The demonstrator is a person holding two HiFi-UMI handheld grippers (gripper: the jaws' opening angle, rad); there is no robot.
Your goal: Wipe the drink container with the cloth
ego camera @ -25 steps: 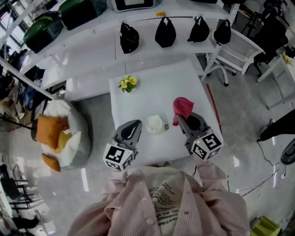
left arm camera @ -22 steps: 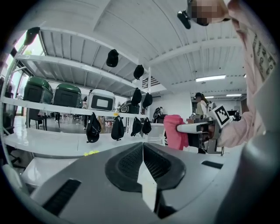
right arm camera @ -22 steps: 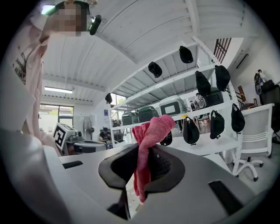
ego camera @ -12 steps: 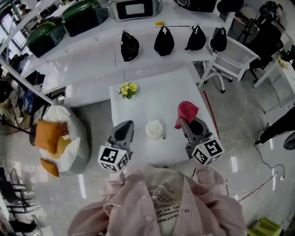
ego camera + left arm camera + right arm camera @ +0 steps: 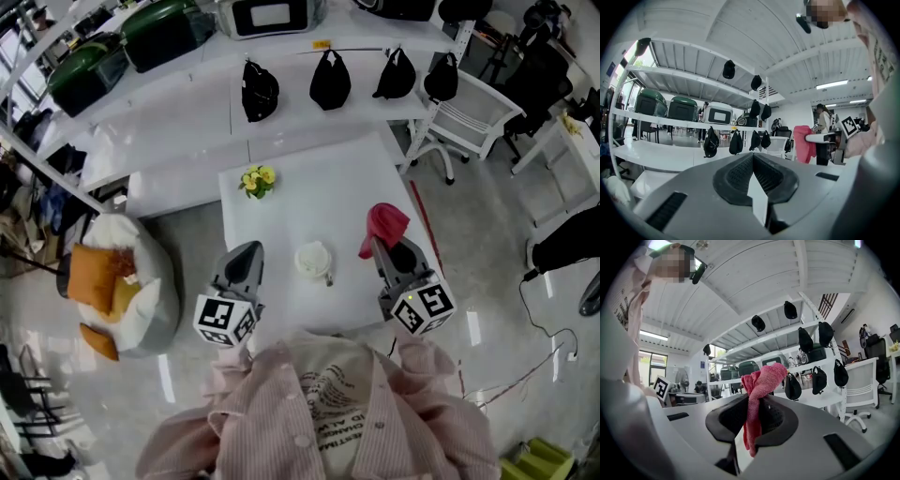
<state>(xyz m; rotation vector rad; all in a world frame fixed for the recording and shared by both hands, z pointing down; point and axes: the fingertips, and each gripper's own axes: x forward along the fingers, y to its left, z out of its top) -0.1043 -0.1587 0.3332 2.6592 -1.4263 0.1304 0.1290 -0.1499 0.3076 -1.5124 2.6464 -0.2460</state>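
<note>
1. Noted both grippers backed away from cup [image 5: 313, 259] versus 1 second earlier. Back then they sat closer in on either side of it, with the cloth just beside it.
2. Found left gripper [image 5: 246, 251] now apart from cup, off to its left near the table's left edge. Jaws pressed together with nothing between them, as confirmed in left gripper view.
3. Found right gripper [image 5: 382, 246] clamped on red cloth [image 5: 386, 223]. Cloth bunched up above the jaws with a tail hanging below them. Not touching cup.
4. Logged cup upright, lid on, at front-middle of white table [image 5: 319, 169], between the 2 grippers and touched by neither.
5. Judged wiping contact broken: either a pass just finished or a pause before the next 1. Could not tell from these frames whether cup was clean.
6. Judged that, if wiping went on, cloth needed bringing back against cup's side. Also judged left gripper should steady cup first, since a light, unheld cup could slide or tip under the push.
7. Compared with earlier frame: cup in about the same spot on table, and flowers [image 5: 255, 178] unmoved at far-left corner. Whole head view shifted slightly. Spotted a small dark bit at cup's right, too small to name.
</note>
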